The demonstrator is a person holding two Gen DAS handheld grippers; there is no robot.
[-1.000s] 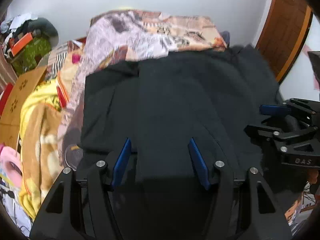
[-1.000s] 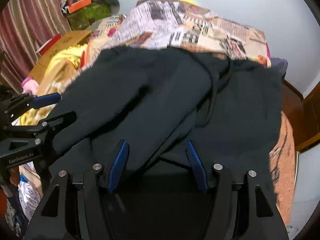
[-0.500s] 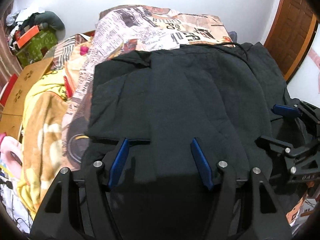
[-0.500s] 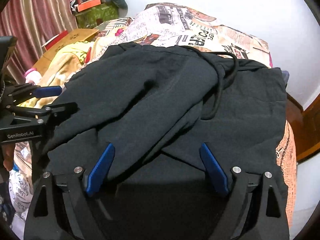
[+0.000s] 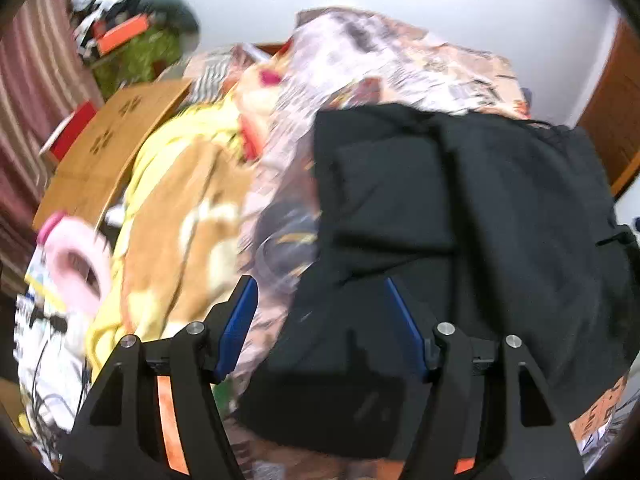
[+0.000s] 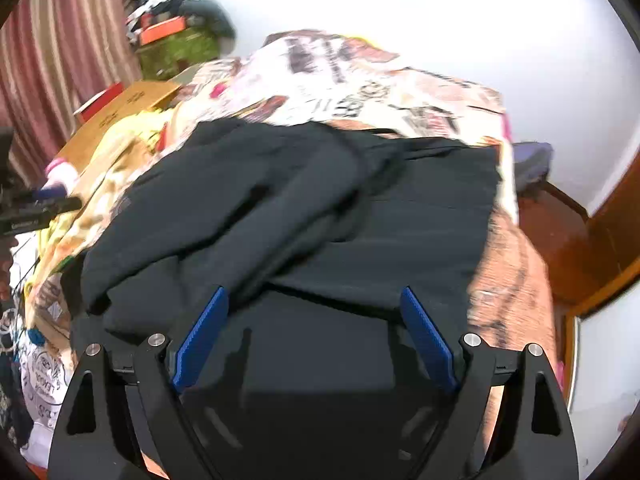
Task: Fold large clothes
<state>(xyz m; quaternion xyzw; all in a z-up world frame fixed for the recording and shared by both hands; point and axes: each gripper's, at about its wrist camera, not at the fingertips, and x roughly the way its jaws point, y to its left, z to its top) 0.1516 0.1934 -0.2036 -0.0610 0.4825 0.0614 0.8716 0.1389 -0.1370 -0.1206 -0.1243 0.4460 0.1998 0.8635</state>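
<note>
A large black garment (image 5: 480, 220) lies partly folded on the bed, with one layer doubled over its middle (image 6: 320, 208). My left gripper (image 5: 320, 320) hangs over the garment's left edge, its jaws apart, with the cloth edge and bedspread below them and nothing pinched. My right gripper (image 6: 314, 332) stands open wide above the near hem of the garment, with its blue pads (image 6: 200, 340) clear of the cloth. The left gripper (image 6: 60, 198) also shows at the far left edge of the right wrist view, off to the side of the garment.
A newspaper-print bedspread (image 6: 360, 80) covers the bed under the garment. A yellow and brown blanket (image 5: 180, 208), a cardboard box (image 5: 108, 148) and a pink slipper (image 5: 76, 264) lie to the left. A striped curtain (image 6: 60, 60) hangs at left; a wooden door (image 5: 616, 120) stands at right.
The left gripper has swung left to the garment's edge, and the right gripper has dropped out of its view. The right gripper's jaws have widened and it has lifted back a little.
</note>
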